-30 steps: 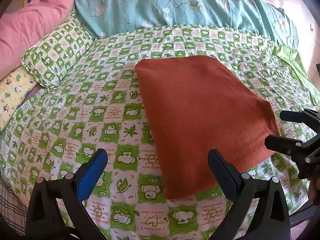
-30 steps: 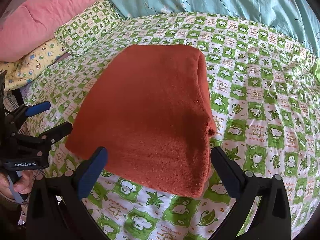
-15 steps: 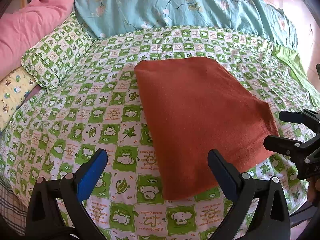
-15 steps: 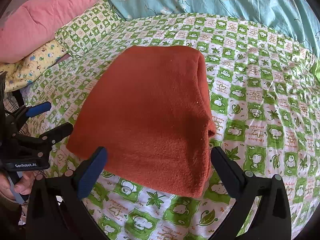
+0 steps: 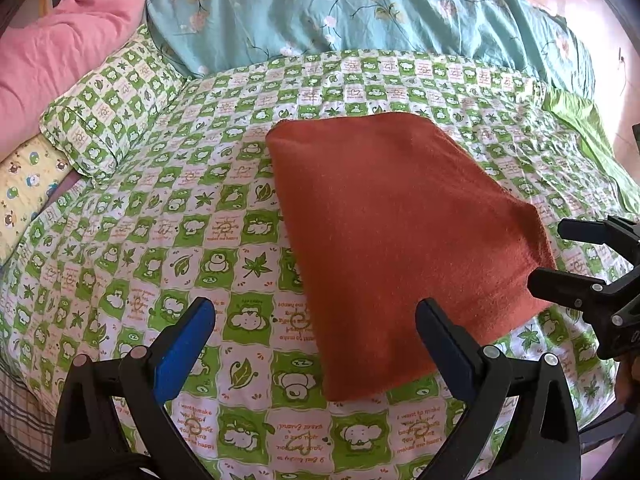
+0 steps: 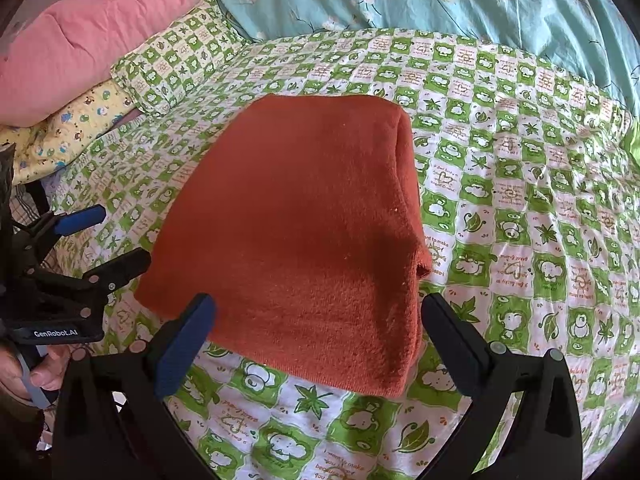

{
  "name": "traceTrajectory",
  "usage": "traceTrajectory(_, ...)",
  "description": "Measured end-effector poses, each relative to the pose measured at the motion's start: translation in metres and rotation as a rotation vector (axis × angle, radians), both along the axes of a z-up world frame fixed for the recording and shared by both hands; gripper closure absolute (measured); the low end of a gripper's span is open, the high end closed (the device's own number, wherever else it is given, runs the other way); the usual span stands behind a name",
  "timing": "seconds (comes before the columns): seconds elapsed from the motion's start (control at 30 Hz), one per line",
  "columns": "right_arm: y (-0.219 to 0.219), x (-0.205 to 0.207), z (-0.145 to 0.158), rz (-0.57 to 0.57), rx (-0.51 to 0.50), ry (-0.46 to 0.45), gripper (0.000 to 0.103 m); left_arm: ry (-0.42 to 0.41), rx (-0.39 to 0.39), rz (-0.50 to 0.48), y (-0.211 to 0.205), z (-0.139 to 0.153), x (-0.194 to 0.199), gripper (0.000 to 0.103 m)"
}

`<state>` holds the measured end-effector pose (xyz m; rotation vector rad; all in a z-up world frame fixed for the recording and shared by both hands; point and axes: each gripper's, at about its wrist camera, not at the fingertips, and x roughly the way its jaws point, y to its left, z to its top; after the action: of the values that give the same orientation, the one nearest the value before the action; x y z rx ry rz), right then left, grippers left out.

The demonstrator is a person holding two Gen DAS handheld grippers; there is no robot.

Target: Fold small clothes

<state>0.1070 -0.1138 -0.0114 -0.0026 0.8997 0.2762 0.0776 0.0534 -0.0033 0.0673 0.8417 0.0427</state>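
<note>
A rust-orange cloth lies folded into a flat rectangle on the green-and-white patterned bedsheet. It also shows in the right wrist view, with its folded edge on the right side. My left gripper is open and empty, hovering over the cloth's near left corner. My right gripper is open and empty, its fingers straddling the cloth's near edge from above. Each gripper shows in the other's view: the right one beside the cloth's right edge, the left one beside its left edge.
A green patterned pillow, a pink quilt and a yellow printed pillow lie at the back left. A teal floral blanket runs along the head of the bed. The bed's edge is near me.
Both views have drifted very slightly; the cloth sits a touch lower in frame. Both grippers stay open and the cloth has not moved.
</note>
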Motion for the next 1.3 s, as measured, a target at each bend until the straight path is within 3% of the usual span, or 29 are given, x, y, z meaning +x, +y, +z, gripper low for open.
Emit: traceTrajectory(1.3,-0.003,0.004,0.004,-0.014,0.01,-0.012,0.001,-0.025,0.006,-0.018,0.002,0.006,0.014,0.002)
